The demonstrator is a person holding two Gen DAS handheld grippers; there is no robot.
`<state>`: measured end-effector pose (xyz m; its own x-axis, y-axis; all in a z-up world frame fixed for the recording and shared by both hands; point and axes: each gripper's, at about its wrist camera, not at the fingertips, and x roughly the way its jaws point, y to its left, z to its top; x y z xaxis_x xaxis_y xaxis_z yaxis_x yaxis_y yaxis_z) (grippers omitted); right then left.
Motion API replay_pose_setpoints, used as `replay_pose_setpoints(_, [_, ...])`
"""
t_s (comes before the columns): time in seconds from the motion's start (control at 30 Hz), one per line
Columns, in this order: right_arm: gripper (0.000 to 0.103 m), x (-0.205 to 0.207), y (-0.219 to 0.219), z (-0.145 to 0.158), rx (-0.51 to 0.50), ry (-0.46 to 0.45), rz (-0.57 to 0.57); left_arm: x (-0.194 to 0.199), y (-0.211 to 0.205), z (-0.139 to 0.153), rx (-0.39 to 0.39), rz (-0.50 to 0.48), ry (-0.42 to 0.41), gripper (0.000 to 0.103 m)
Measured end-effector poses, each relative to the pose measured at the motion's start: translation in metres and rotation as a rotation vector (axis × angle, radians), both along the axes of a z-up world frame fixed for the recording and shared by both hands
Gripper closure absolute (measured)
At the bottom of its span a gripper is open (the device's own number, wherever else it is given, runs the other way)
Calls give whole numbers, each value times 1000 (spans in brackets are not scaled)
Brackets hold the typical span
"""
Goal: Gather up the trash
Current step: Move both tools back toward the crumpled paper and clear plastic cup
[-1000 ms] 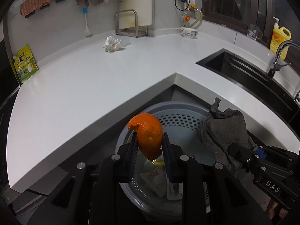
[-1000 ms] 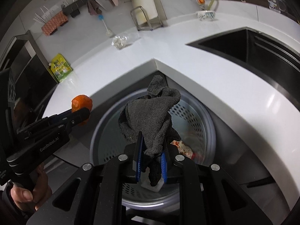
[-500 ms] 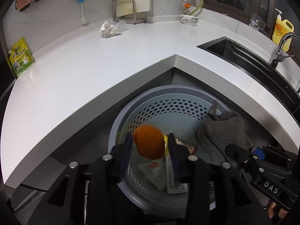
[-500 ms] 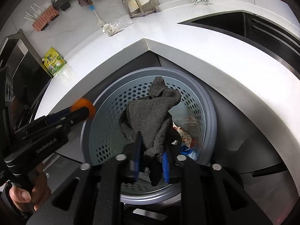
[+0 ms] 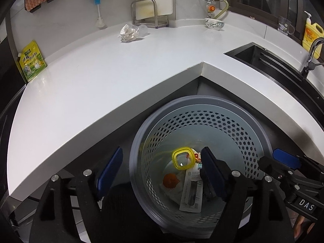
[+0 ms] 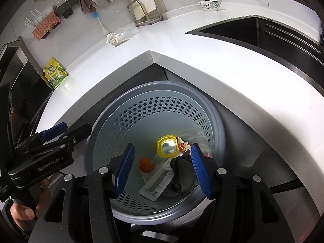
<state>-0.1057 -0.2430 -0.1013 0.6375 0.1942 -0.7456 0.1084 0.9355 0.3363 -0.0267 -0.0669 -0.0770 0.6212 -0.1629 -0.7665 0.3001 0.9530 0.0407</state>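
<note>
Left wrist view: left gripper (image 5: pixel 162 168) jaws spread wide, nothing between them; orange peel (image 5: pixel 171 180) lies on the bin (image 5: pixel 261 133) floor below, nearer the right jaw. Right wrist view: right gripper (image 6: pixel 162 168) likewise released, grey cloth (image 6: pixel 185 174) down in the bin against its right jaw, yellow lid (image 6: pixel 167 147) just ahead.

Peel (image 5: pixel 170 180) in bin (image 5: pixel 261 133), apparently beside cloth (image 6: pixel 185 176)

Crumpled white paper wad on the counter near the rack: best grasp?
Come from above and pinch the crumpled white paper wad across its middle. It's a loose, irregular ball lying free on the white countertop, with a clear plastic cup close on its right.
</note>
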Motion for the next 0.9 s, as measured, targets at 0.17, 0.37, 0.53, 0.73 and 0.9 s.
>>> replay_pose_setpoints(0.17, [47,1,1,4,5,-12,4,2,4,5,-5,18,-10,22])
replay_pose_setpoints(0.37, [47,11,0,18,16,-34,23,15,18,23,-25,73,-44,11])
replay_pose_setpoints(0.53, [45,29,-5,47,-10,-101,23,47,29,51,-41,135,-99,9])
replay_pose_setpoints(0.73, [41,77,-15,78,-47,-165,31,96,37,87,-55,197,-178,6])
replay_pose_setpoints(0.9, [33,133,-25,99,-71,-197,48,152,36,103,-71,232,-191,6])
